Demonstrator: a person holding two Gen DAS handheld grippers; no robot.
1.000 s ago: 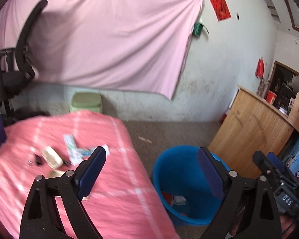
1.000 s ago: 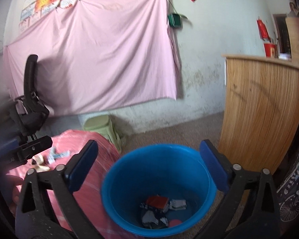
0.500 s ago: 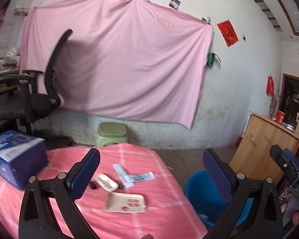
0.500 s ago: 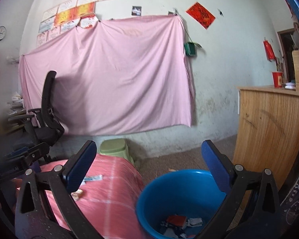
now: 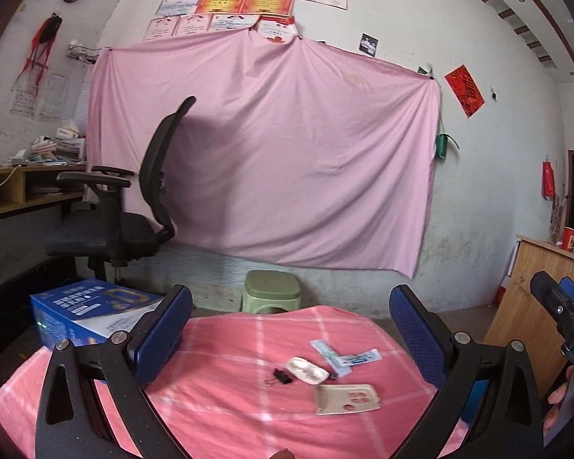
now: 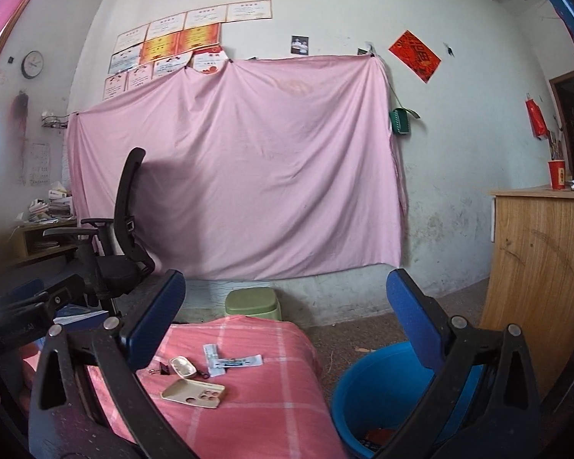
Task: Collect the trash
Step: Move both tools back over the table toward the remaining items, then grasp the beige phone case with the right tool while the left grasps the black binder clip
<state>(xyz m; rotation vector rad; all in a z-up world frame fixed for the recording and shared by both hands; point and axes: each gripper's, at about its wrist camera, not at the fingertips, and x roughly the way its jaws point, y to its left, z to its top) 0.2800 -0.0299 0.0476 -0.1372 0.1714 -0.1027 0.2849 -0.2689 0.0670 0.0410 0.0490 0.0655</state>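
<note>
Lying flat, two pale wrappers [image 5: 344,356] cross on pink cloth [image 5: 225,405]

Blue box [image 5: 92,311] beside open tabletop [image 5: 229,401]

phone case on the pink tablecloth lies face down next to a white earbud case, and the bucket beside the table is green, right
Not quite: the bucket is blue, as the right wrist view shows. The rest holds: the phone case lies on the pink tablecloth next to the white earbud case.

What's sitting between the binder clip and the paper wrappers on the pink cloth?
A small cream oval case lies between the black binder clip and the wrappers. It shows in both wrist views, clearest in the left.
</note>
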